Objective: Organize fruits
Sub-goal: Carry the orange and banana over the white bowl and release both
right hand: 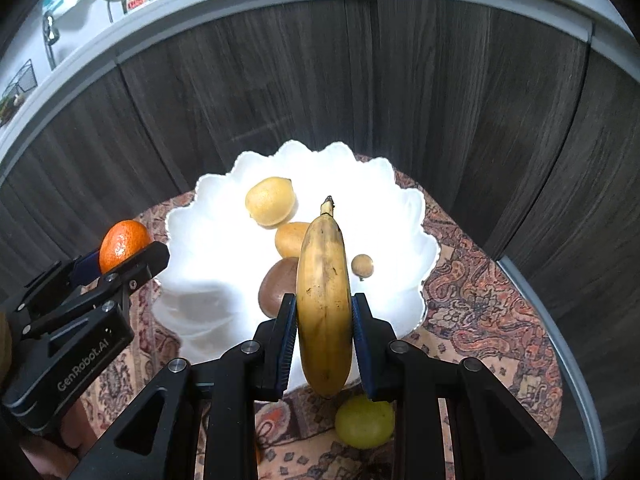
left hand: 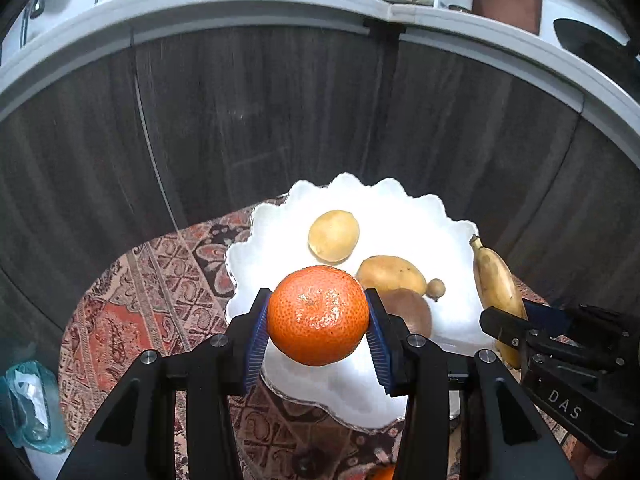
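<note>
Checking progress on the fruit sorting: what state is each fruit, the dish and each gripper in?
Orange mandarin: held above the dish.
Yellow banana: held above the dish.
Left gripper: shut on mandarin.
Right gripper: shut on banana.
White scalloped dish: holds four fruits.
Green round fruit: on the cloth, outside the dish.

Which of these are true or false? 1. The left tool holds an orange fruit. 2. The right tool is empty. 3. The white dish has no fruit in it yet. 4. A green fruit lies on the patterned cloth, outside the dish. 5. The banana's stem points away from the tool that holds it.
1. True: the left tool grips the orange fruit.
2. False: the right tool is clamped on a banana.
3. False: the white dish already holds a yellow fruit and others.
4. True: the green fruit lies on the patterned cloth.
5. True.
</note>
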`<state>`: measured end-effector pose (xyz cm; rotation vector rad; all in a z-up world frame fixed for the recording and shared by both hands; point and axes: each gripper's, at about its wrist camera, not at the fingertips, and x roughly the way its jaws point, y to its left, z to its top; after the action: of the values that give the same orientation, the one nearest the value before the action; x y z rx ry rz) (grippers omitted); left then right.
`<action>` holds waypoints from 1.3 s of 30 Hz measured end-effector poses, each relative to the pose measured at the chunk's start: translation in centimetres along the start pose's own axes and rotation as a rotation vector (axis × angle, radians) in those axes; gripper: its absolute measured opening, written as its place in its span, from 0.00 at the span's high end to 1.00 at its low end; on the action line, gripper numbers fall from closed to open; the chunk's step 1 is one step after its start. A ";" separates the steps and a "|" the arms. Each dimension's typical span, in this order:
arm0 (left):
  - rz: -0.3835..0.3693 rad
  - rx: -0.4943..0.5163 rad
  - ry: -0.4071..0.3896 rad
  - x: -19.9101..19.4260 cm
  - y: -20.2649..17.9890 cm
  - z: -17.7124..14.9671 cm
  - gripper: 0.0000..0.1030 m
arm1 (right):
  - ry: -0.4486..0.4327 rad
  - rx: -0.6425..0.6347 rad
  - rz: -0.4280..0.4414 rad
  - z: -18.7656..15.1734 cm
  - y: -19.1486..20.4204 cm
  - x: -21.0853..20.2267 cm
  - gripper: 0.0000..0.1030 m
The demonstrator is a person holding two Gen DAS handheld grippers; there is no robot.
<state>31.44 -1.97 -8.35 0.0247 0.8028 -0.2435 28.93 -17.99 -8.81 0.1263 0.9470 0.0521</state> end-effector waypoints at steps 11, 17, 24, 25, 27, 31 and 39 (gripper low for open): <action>0.011 -0.007 0.065 2.8 0.2 -1.1 0.52 | 0.050 -0.006 -0.024 -0.5 -0.2 2.4 0.72; 0.074 -0.019 0.027 1.7 0.7 -0.7 0.20 | 0.001 -0.033 -0.084 -0.2 0.0 1.6 0.52; 0.111 -0.047 0.007 0.4 1.4 -0.3 0.06 | -0.105 -0.075 -0.184 0.4 1.0 -0.9 0.22; 0.109 -0.047 0.005 0.2 1.3 -0.3 0.05 | -0.112 -0.074 -0.185 0.5 1.0 -1.2 0.22; 0.111 -0.044 0.005 -0.2 1.2 -0.2 0.04 | -0.121 -0.068 -0.190 0.6 1.0 -1.6 0.21; 0.111 -0.046 -0.012 -1.4 1.1 -0.2 0.03 | -0.143 -0.055 -0.189 0.4 0.9 -2.8 0.21; 0.113 -0.037 -0.033 -4.1 0.3 -0.7 0.03 | -0.168 -0.027 -0.156 -0.4 0.7 -5.0 0.21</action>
<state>28.29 -0.77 -5.89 0.0310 0.7698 -0.1219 25.73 -17.80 -4.94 0.0314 0.7860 -0.0886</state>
